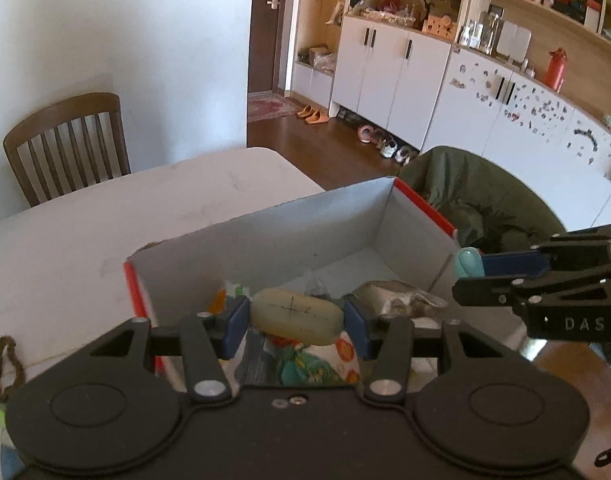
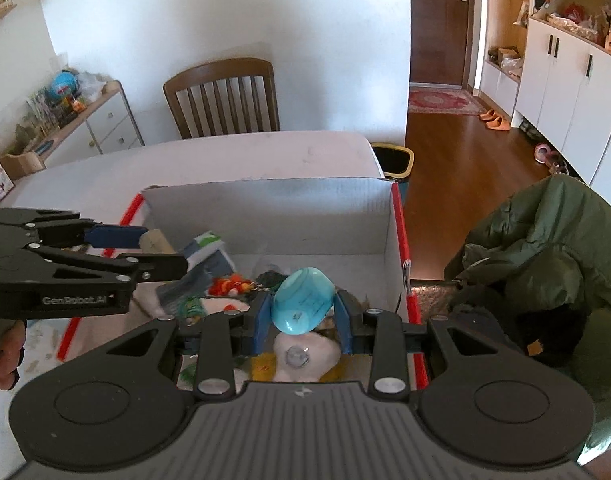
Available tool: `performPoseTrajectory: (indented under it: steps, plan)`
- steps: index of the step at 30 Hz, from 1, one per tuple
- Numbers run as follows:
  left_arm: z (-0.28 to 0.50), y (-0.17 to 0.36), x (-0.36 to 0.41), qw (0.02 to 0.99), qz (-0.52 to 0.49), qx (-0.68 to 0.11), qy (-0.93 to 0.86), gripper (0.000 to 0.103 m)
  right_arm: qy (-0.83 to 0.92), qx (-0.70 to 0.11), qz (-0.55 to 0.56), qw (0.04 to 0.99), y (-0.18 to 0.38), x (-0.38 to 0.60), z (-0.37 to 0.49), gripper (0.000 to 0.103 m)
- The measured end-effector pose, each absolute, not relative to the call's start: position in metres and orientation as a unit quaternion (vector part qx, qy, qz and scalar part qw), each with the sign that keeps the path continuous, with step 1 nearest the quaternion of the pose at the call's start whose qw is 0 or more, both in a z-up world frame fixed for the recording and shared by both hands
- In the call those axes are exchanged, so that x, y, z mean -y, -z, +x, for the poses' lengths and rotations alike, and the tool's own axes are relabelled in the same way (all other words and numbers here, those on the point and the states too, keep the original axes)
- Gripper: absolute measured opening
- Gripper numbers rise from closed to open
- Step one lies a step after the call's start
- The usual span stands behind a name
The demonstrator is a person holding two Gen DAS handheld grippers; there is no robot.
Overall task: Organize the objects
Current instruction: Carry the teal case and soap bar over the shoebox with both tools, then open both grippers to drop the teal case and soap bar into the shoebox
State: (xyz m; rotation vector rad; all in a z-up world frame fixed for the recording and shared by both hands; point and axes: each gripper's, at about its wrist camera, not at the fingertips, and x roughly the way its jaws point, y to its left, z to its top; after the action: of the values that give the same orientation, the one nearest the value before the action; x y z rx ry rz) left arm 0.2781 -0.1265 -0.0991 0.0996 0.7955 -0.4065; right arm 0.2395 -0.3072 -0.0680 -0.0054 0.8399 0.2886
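Cardboard box (image 1: 265,236), white inside with red edging, sits open on the pale bench (image 1: 105,208) and already holds a jumble of wrappers, a white packet and small bright toys. Both tools hang above it, each carrying something.

The left tool (image 1: 296,320) is narrowed onto a pale yellowish translucent oval bar (image 1: 296,316), marked with a thin black cross, gripped by its two ends between the blue pads. It hovers over the near left part of the box. The right tool (image 2: 303,308) is closed on a small turquoise plastic bowl (image 2: 303,306), tipped on its side with its base facing the camera, above the near right part of the box, over the white packet (image 2: 305,356).

Judging from this, both items are about to be let go into the box.

Risks from here:
- The bowl is pinched across a curved wall, so it could squirt out sideways and roll over the red rim towards the green jacket (image 2: 545,260) draped on a chair beside the bench.
- The bar looks smooth; an end grip may let it twist.
- Releasing from this height onto the uneven heap could bounce either piece out.
- The two tools are near each other and could collide.
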Motion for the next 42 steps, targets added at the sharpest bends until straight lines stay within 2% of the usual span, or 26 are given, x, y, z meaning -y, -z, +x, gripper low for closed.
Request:
performPoseTrajectory:
  steps: [21, 33, 36, 38, 42]
  plan:
    - [0.349, 0.158, 0.151, 0.863, 0.073, -0.466, 0.180, 0.050, -0.147, -0.459, -0.060, 0.874, 0.128, 0.283, 0.314, 0.033]
    - [0.356, 0.169, 0.142, 0.844, 0.063, -0.505, 0.171, 0.051, -0.151, -0.473, -0.038, 0.867, 0.132, 0.294, 0.318, 0.033]
    - [0.357, 0.169, 0.139, 0.839, 0.056, -0.514, 0.171, 0.057, -0.152, -0.474, -0.035, 0.867, 0.129, 0.296, 0.317, 0.033]
    - [0.354, 0.167, 0.137, 0.840, 0.055, -0.512, 0.171, 0.064, -0.153, -0.473, -0.034, 0.867, 0.126, 0.297, 0.315, 0.036]
    - [0.348, 0.160, 0.136, 0.844, 0.057, -0.504, 0.174, 0.065, -0.152, -0.465, -0.031, 0.871, 0.119, 0.300, 0.308, 0.038]
